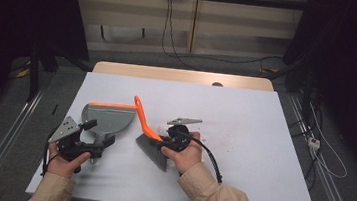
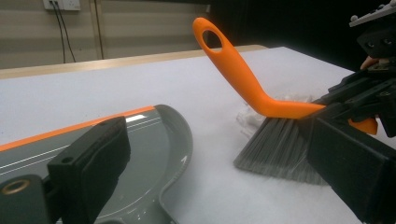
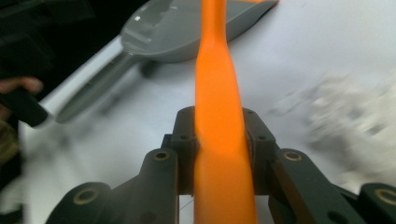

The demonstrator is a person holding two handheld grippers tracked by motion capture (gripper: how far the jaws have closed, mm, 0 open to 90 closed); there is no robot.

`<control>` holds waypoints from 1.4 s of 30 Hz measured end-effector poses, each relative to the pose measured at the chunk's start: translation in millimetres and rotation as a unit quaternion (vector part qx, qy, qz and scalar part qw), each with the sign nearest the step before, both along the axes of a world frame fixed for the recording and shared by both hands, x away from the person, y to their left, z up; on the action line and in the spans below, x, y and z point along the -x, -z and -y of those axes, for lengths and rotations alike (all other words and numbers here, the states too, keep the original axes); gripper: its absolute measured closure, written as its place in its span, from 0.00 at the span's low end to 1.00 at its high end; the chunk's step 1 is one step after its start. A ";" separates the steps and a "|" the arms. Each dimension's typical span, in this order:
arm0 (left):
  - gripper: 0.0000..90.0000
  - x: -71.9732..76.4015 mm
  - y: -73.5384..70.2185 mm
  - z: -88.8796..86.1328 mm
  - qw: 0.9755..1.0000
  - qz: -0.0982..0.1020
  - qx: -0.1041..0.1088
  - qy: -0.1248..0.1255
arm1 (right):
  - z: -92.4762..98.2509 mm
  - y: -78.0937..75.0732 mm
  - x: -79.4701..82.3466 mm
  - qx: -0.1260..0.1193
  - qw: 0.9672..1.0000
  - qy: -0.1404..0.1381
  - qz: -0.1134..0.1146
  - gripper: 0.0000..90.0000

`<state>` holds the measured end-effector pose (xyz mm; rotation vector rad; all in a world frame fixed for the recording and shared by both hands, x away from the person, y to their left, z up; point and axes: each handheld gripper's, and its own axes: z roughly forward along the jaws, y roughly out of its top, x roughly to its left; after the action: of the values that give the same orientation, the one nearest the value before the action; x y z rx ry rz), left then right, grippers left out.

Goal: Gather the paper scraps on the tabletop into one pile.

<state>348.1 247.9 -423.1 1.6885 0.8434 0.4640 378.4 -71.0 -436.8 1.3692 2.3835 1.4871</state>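
A white counter (image 1: 243, 137) is filling most of the high view, its far wooden edge showing beyond the sheet and the room around it lying in near darkness. On its left half a grey dustpan (image 1: 106, 118) with an orange lip is lying flat, mouth toward the far side; its handle is running back under the left tool (image 1: 96, 144), so the point of contact is hidden. In the left gripper view that tool's two black jaws are standing well apart on either side of the frame, the near end of the pan cut off between them — whether they are pressing on the handle cannot be told.

Just right of the pan, an orange-handled brush (image 1: 147, 132) is resting its grey bristles on the counter, the looped handle end tilting up and away toward the pan. The right tool (image 1: 169, 141) is clenching the orange handle near the brush head; in the right gripper view the handle (image 3: 219, 135) is sitting squeezed between both pads, its lower part running out of the frame.

Beside the bristles a pale, crumpled scrap (image 2: 254, 116) is lying on the counter — blurred in the right gripper view, partly covered by the brush in the left one, and too indistinct to name. A few dark specks (image 1: 232, 147) are scattering the counter to the right of the hand.
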 end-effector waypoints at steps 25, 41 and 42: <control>0.07 -0.9 0.5 0.5 1.000 0.000 -0.003 0.000 | 38.3 -20.7 -32.4 -0.031 0.998 0.056 0.022 0.80; 0.07 0.4 0.1 1.1 1.000 -0.001 0.000 -0.001 | 17.4 2.4 0.4 -0.018 1.000 0.002 0.004 0.80; 0.07 0.3 0.2 0.9 1.000 -0.001 0.001 -0.002 | 20.7 2.1 -1.3 -0.006 1.000 0.005 0.011 0.80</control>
<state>347.8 247.0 -423.2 1.6863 0.8481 0.4641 379.8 -91.7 -438.9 1.3581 2.3553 1.5079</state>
